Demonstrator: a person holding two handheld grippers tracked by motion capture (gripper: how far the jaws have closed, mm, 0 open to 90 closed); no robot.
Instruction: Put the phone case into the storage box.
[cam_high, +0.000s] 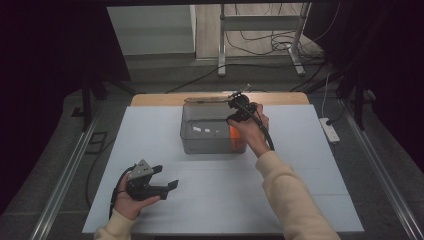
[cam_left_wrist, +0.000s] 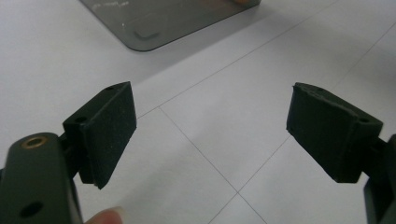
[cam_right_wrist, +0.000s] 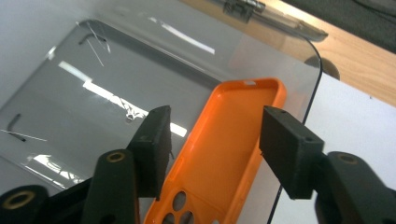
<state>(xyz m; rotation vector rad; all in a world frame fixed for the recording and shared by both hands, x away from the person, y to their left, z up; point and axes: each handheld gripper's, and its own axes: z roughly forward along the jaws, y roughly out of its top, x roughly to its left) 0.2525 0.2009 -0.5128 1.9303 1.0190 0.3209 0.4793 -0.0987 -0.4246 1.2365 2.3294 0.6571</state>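
Orange phone case (cam_right_wrist: 224, 149) lay inside the clear box (cam_high: 200, 142), with the right gripper (cam_right_wrist: 212, 142) released around it.

Black jaws of the right gripper stood apart at lower centre of its view, either side of the case, pads off it; the case leaned along the box's right wall. In the high view the box sat at centre on the white table (cam_high: 150, 130). At lower left the left gripper (cam_high: 167, 177) hung open, well apart from the box.
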